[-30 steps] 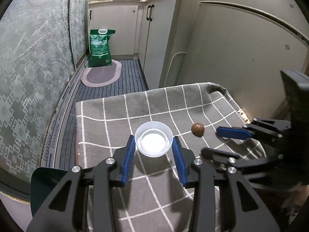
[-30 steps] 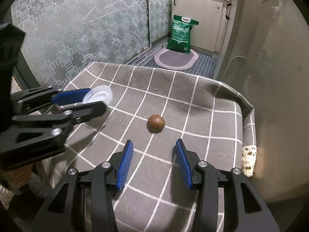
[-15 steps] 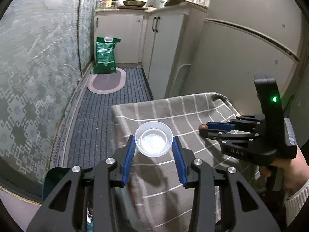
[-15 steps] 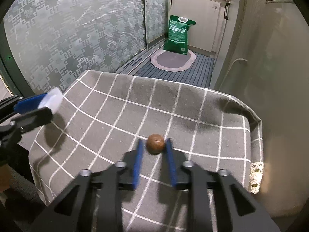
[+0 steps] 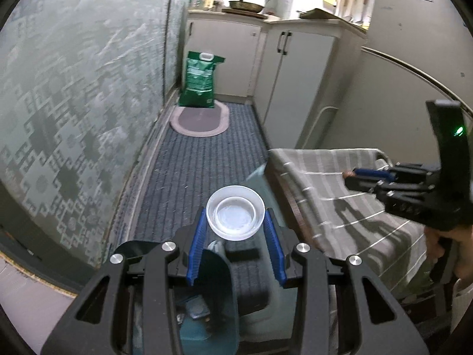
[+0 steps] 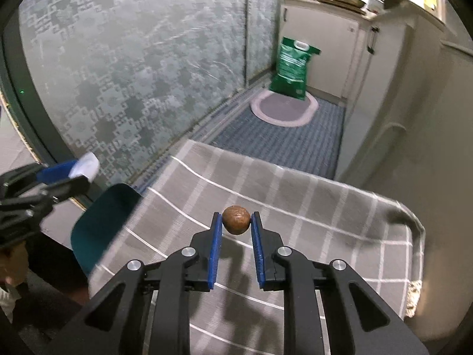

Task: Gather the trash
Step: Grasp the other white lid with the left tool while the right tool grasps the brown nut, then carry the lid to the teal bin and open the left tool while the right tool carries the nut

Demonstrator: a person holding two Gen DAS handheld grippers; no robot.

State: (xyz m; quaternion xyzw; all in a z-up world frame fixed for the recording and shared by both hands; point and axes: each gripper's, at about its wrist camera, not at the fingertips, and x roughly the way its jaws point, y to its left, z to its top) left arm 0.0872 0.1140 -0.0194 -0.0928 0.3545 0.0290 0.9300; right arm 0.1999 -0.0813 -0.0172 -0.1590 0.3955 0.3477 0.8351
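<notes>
Grey checked cloth covers the table; striped floor mat beyond.

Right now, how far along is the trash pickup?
Done: both pieces are off the checked cloth.
In hand: left gripper holds the plastic cup over the teal bin; right gripper is shut on the brown nut.
Left: drop both in the bin.

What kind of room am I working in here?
Most likely a narrow home kitchen: a frying pan sits on a counter over white cabinets, with a green sack and an oval mat on the floor.
</notes>
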